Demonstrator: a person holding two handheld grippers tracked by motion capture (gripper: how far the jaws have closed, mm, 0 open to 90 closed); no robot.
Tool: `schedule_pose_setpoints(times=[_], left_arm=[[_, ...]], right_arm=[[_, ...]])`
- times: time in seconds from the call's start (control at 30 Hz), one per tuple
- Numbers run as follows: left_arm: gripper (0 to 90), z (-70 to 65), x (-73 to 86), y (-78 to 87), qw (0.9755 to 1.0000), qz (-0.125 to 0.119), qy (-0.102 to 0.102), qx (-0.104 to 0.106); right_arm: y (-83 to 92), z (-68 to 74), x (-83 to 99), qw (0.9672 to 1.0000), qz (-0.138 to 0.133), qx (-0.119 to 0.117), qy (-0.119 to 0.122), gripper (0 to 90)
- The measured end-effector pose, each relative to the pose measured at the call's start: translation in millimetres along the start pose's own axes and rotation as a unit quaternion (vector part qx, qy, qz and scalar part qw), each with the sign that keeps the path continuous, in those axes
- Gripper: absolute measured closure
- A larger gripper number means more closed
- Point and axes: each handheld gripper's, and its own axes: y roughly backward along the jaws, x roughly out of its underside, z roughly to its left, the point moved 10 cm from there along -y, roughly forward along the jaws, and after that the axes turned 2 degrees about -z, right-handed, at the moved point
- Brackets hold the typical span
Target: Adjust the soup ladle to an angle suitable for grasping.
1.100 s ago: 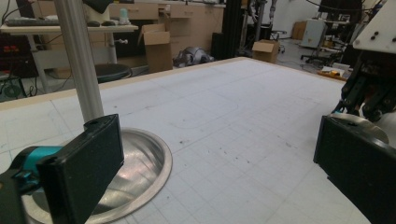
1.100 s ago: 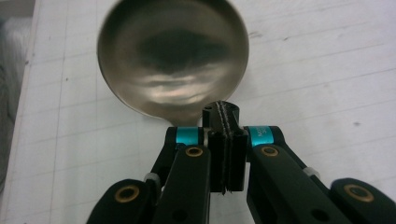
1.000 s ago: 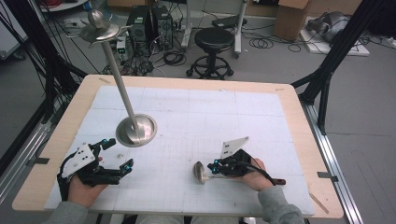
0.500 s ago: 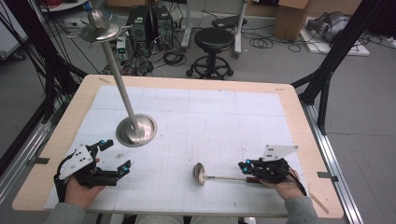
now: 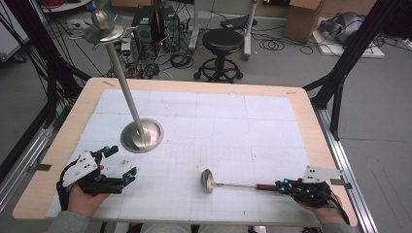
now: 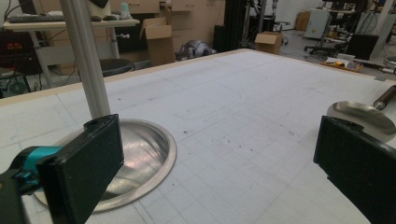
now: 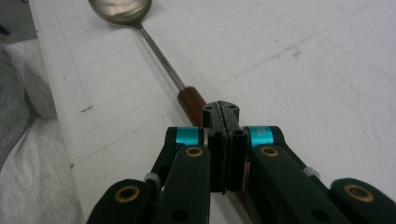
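My work surface was a pale wooden table (image 5: 311, 121) covered by a white gridded mat (image 5: 218, 126); beyond it I saw grey floor, a black round stool (image 5: 222, 43), cardboard boxes and tangled cables. My left tongs (image 5: 120, 165) stood wide open on nothing, just behind the round steel base of an upright metal pole stand (image 5: 141, 135), whose top was cut off in the left gripper view. My right tongs (image 5: 281, 185) were clamped shut on the brown wooden handle of a long steel ladle (image 5: 209, 180), its bowl lying well ahead of them on the mat. The handle's end was hidden under the jaws.
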Motion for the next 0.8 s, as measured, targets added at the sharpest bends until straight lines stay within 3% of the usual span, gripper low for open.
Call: schedule_pose_setpoints(times=[0.23,0.3,0.53,0.8], left_arm=[[2.0,-1.8,1.7,-1.8,1.0,0.004,0.0,0.002],[2.0,-2.3,2.9,-2.1,0.9999,0.008,-0.003,0.005],[2.0,-2.1,3.3,-2.4,0.9999,0.008,-0.005,0.004],[2.0,-1.7,3.4,-2.1,0.9999,0.008,-0.006,0.003]], right_arm=[[14.6,-6.6,20.0,0.9997,-0.003,-0.007,-0.025,90.0],[13.3,-6.7,26.0,0.9992,0.01,-0.013,-0.036,90.0],[6.8,-3.8,28.2,0.999,0.026,-0.024,-0.029,90.0],[4.5,-7.3,35.6,0.9984,0.048,-0.016,-0.025,90.0]])
